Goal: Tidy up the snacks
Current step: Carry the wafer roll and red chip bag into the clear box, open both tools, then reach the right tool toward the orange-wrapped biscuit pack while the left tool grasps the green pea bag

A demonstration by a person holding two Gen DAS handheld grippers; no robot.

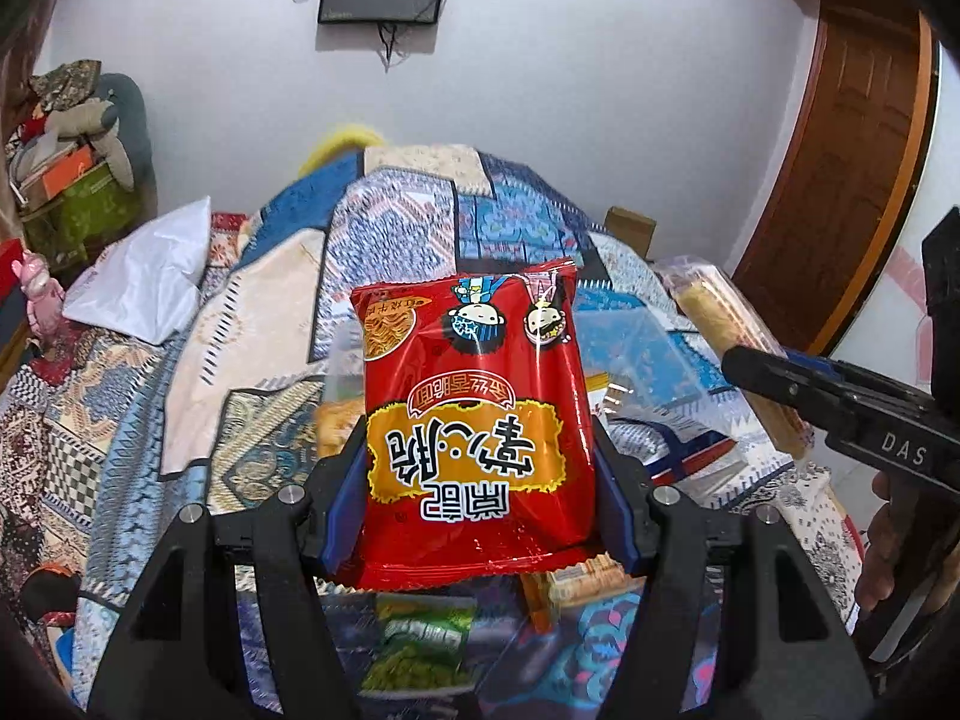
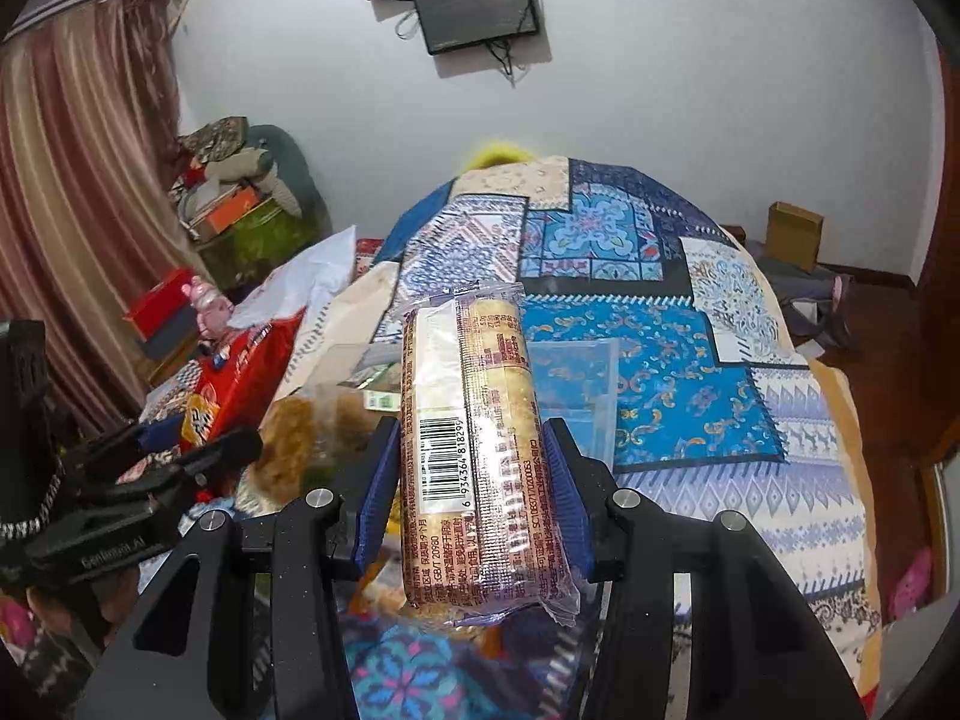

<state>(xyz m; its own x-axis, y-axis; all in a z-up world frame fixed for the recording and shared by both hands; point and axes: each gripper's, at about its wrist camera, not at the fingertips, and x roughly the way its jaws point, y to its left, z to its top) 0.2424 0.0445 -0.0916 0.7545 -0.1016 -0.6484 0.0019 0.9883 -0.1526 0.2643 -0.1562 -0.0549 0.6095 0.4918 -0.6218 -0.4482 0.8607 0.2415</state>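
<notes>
Between the blue pads of my left hand-held gripper [image 1: 480, 468] sits a red noodle-snack packet [image 1: 471, 420], clamped by its long sides and held up above the bed, its printed face toward the camera with the lettering upside down. Below it I can see a green snack pouch [image 1: 420, 648] and an orange-edged packet [image 1: 576, 585] lying under clear plastic, though blur keeps me from saying more about them.

My right hand-held gripper [image 2: 474, 492] is closed on a biscuit roll in clear wrap [image 2: 474, 456], barcode label facing me, the roll pointing away along the fingers and also lifted off the bed. From the left wrist view the same roll [image 1: 738, 360] shows at the right edge, beyond the tip of the right tool.

Just behind the roll lies a clear plastic container [image 2: 576, 384] on the blue patchwork quilt [image 2: 678, 360]. To its left a bag of brown fried snacks [image 2: 312, 438] rests near the left tool. A white pillow [image 1: 144, 276] lies on the far left of the bed, and a dark screen [image 2: 480, 6] hangs on the wall.
</notes>
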